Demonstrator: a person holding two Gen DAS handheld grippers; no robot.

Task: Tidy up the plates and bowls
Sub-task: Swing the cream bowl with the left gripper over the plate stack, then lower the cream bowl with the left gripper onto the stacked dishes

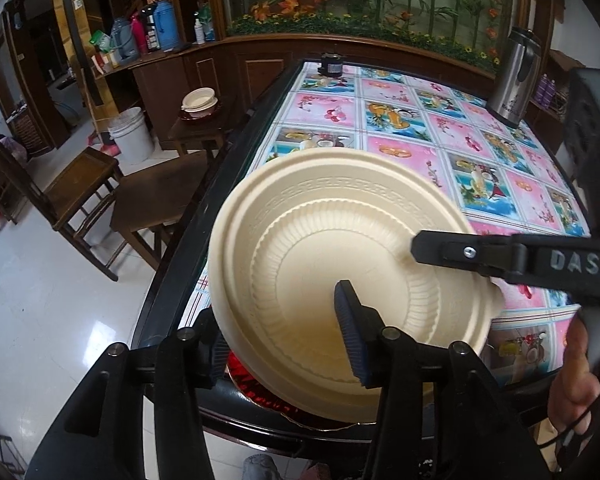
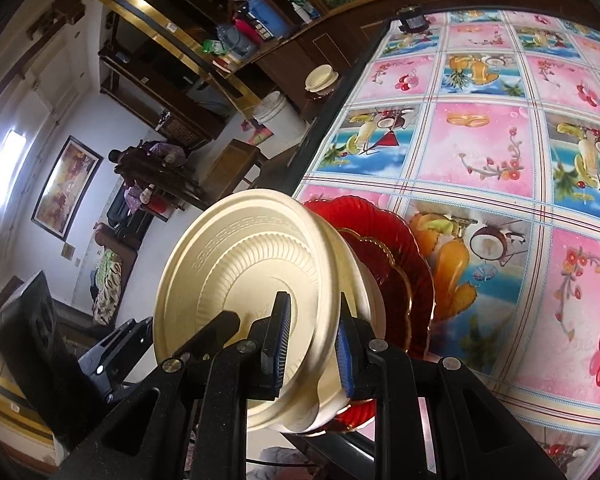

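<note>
A cream bowl point(image 1: 324, 248) with a wide embossed rim sits tilted on a stack at the table's near corner. Under it lie another cream piece point(image 2: 362, 280) and red plates point(image 2: 408, 248), whose red edge point(image 1: 248, 380) shows below the bowl. My right gripper point(image 2: 311, 348) is shut on the bowl's rim, one pad inside and one under the lip; in the left wrist view its finger point(image 1: 440, 248) reaches in from the right. My left gripper point(image 1: 284, 344) straddles the bowl's near rim with one pad point(image 1: 352, 332) inside the bowl, away from the wall, and is open.
The table point(image 1: 204, 184) has a black edge and a pink and blue fruit-print cloth. A steel flask point(image 1: 514, 80) and a small black device point(image 1: 331, 66) stand at its far side. Left of it are wooden chairs point(image 1: 156, 196), a white bucket point(image 1: 130, 132) and a stool with more bowls point(image 1: 199, 102).
</note>
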